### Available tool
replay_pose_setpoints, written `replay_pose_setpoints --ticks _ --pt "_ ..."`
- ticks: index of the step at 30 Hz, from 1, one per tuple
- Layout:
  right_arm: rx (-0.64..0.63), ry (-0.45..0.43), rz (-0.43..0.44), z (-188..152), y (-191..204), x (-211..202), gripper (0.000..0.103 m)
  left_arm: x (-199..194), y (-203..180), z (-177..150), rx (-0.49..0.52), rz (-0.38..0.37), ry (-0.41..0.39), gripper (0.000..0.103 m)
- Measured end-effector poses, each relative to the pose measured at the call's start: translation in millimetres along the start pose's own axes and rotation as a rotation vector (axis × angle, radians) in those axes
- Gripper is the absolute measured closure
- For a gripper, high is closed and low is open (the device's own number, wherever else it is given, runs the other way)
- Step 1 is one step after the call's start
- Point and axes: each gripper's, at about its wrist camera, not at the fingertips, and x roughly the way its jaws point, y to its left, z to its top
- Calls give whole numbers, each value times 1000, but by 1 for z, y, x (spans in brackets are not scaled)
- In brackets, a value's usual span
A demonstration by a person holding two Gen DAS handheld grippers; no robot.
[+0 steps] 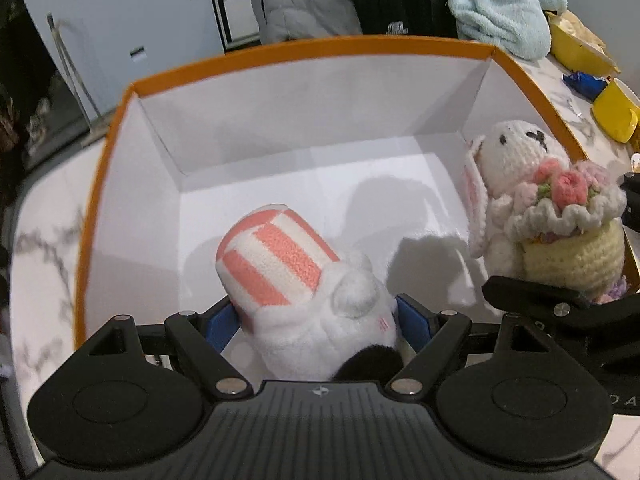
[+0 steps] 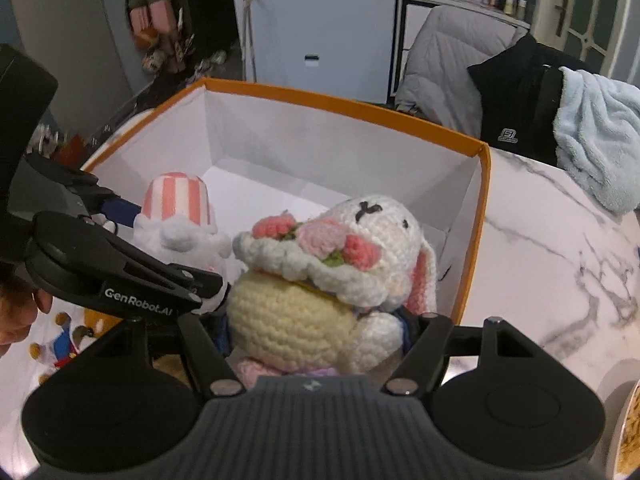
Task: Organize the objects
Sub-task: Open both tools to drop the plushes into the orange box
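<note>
An orange-rimmed box (image 1: 304, 46) with white inner walls stands on the marble table; it also shows in the right wrist view (image 2: 344, 106). My left gripper (image 1: 316, 320) is shut on a white plush with a pink-striped hat (image 1: 280, 256), held over the box's near edge; the plush also shows in the right wrist view (image 2: 178, 208). My right gripper (image 2: 316, 328) is shut on a crocheted white bunny with pink flowers (image 2: 320, 280), held over the box's right side; the bunny also shows in the left wrist view (image 1: 536, 200).
Yellow dishes (image 1: 616, 112) and a blue packet (image 1: 584, 82) sit on the table to the right. A light-blue towel (image 2: 600, 136) and jackets (image 2: 516, 92) hang on chairs behind. More toys (image 2: 60, 344) lie at the left, below the left gripper.
</note>
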Motion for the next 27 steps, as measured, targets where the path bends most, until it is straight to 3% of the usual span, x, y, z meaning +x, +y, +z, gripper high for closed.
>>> replay_pose_setpoints --ticks 4,7,21,27 --pt "-58 42 -3 -1 6 1 31 -4 -1 -10 -4 -27 32 7" --pt "-90 25 2 -4 8 2 31 -6 0 -14 -9 -19 35 6" --pt "-79 7 -13 -8 10 -2 29 -10 -10 -8 -34 4 -10 2" --pt "-79 -22 -16 -8 11 -11 15 -21 -7 -4 -64 -7 -57 2"
